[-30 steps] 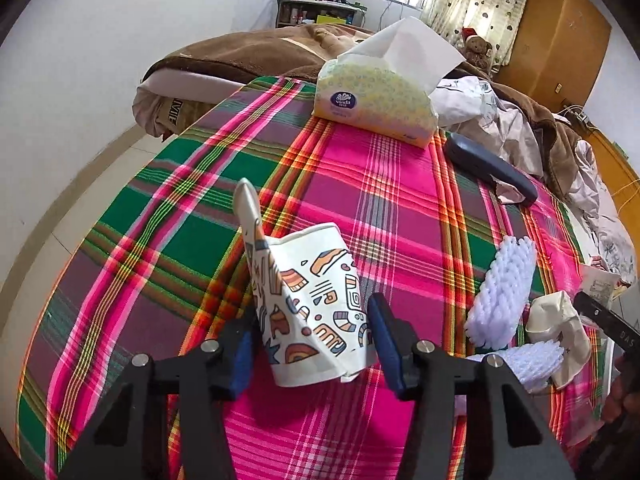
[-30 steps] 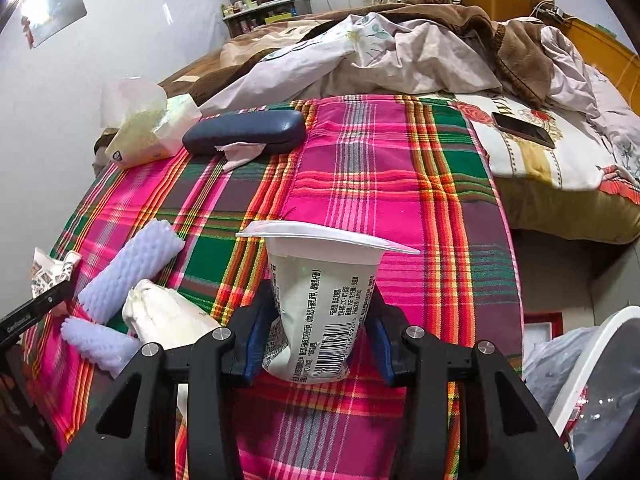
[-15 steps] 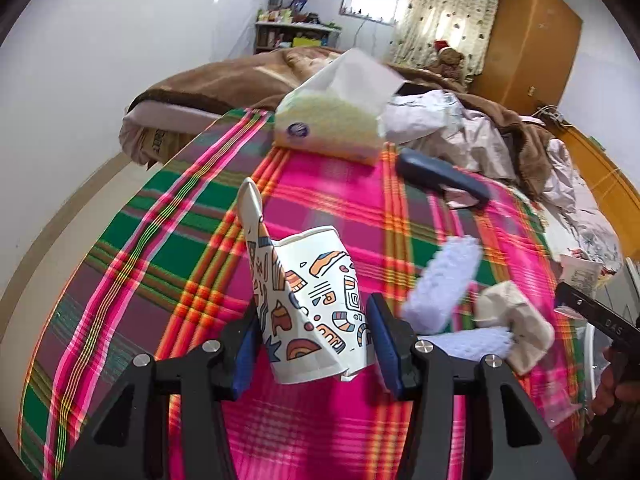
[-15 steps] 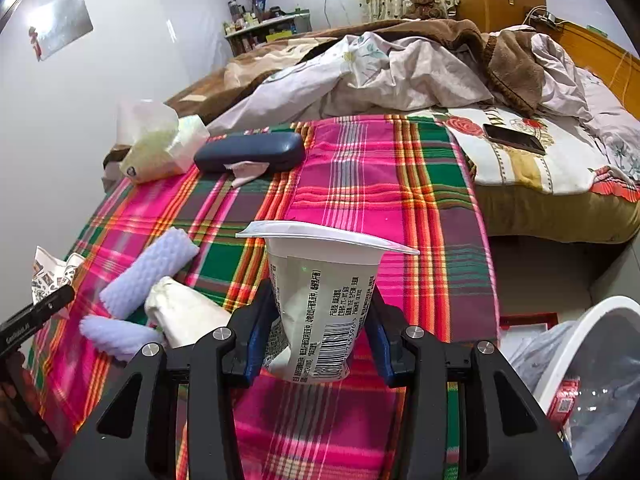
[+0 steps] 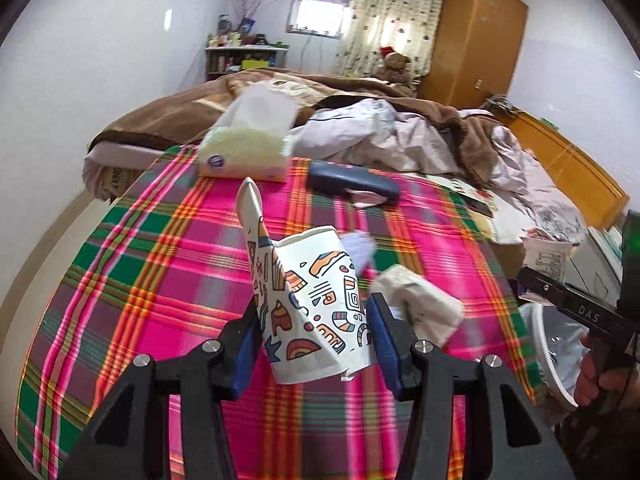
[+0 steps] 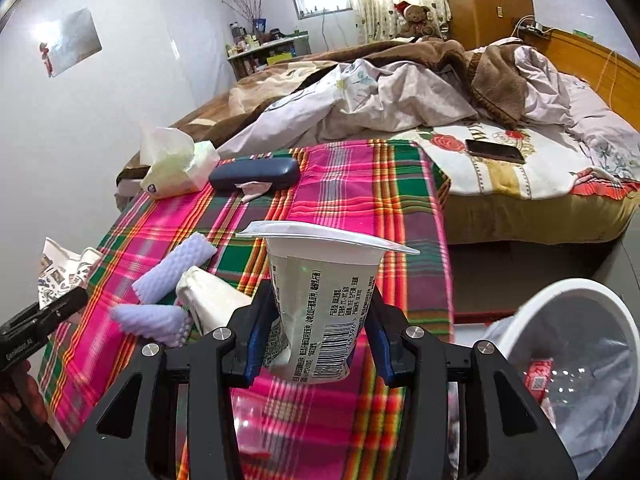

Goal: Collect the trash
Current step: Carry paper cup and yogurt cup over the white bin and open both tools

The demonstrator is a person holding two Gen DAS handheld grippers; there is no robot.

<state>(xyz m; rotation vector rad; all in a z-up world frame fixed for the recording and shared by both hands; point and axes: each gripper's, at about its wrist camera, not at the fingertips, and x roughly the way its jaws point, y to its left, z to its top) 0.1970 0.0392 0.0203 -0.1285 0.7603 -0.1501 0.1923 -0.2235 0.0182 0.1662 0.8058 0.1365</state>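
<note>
My left gripper (image 5: pixel 314 344) is shut on a crushed patterned paper cup (image 5: pixel 308 304) and holds it above the plaid table cloth (image 5: pixel 168 280). My right gripper (image 6: pixel 318 344) is shut on a white yogurt cup (image 6: pixel 324 300) with a barcode, above the table's right edge. A white trash bin (image 6: pixel 576 360) with a clear liner stands at the lower right, beside the table; its rim shows in the left wrist view (image 5: pixel 548 360). Two lilac foam pieces (image 6: pixel 176 268) and a crumpled cream wrapper (image 6: pixel 212 300) lie on the cloth.
A tissue pack (image 6: pixel 176 168) and a dark blue glasses case (image 6: pixel 256 174) lie at the table's far end. An unmade bed (image 6: pixel 440 92) with a phone (image 6: pixel 494 151) stands behind. White wall to the left.
Both grippers have lifted and swung right with their cups. The trash bin has come further into the right wrist view and now shows in the left wrist view.
</note>
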